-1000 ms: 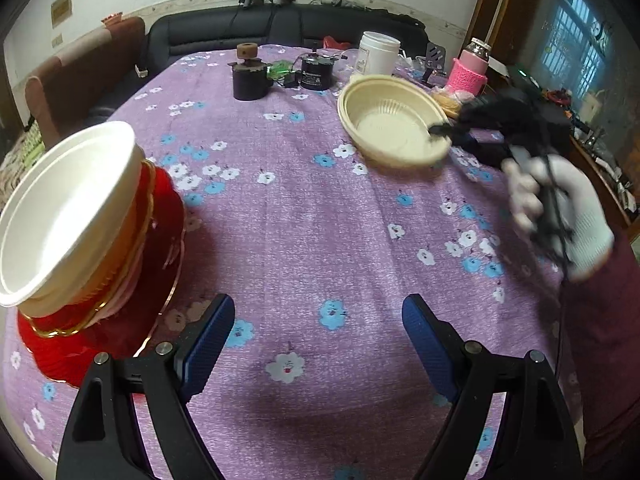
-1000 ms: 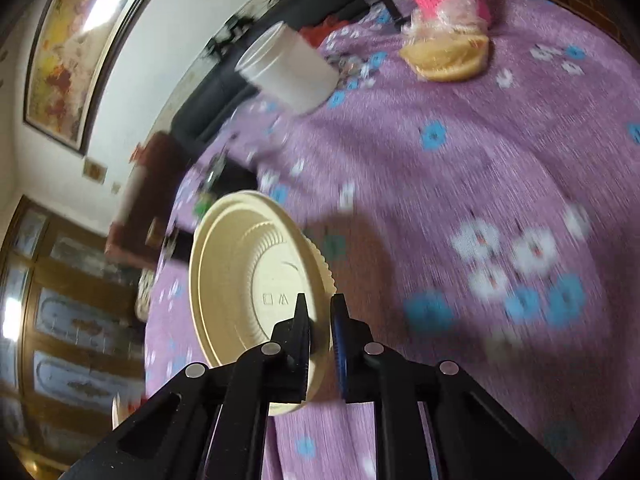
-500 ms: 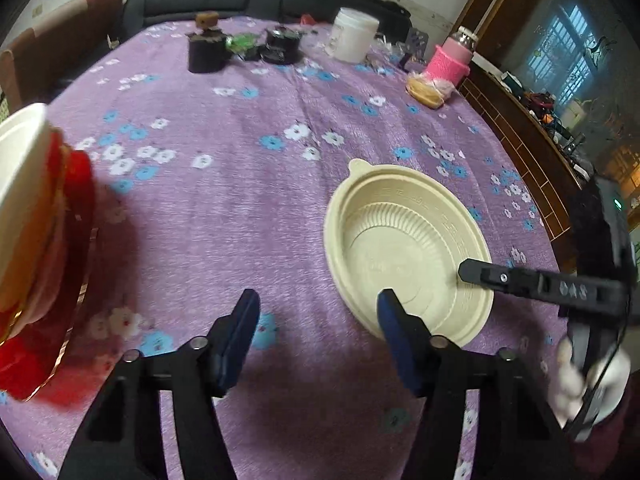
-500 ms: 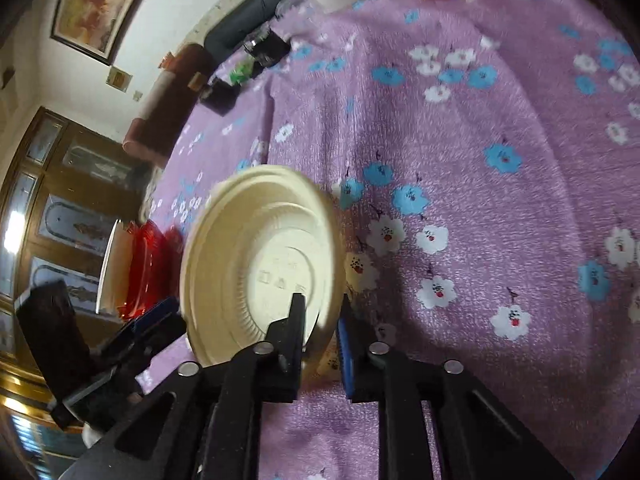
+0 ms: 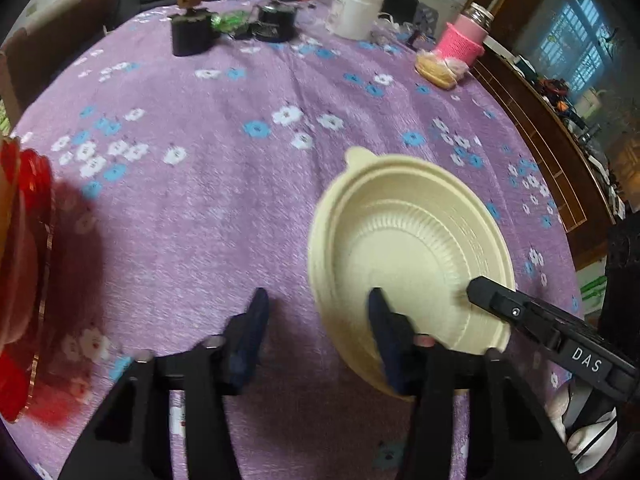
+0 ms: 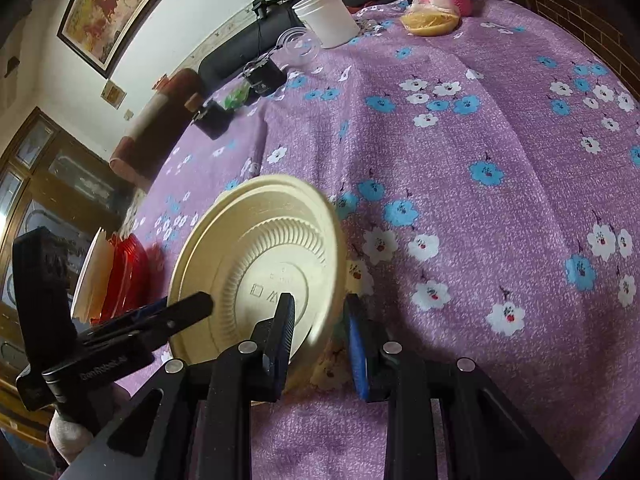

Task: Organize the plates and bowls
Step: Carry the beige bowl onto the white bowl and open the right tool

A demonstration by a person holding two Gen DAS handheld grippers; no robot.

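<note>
Now, handover: I bring the bowl (image 5: 408, 248) across at 4 o'clock of the left view.
Left gripper (image 5: 316, 320): closing astride its rim, not yet pinching.
Right gripper (image 6: 320, 320): opening, rim loose between.
Risk: bowl drops, unheld.

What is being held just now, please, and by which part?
Cannot be told: the rim of the cream bowl lies between the jaws of both, the right hand-held gripper just opening, the left hand-held gripper just closing.
</note>
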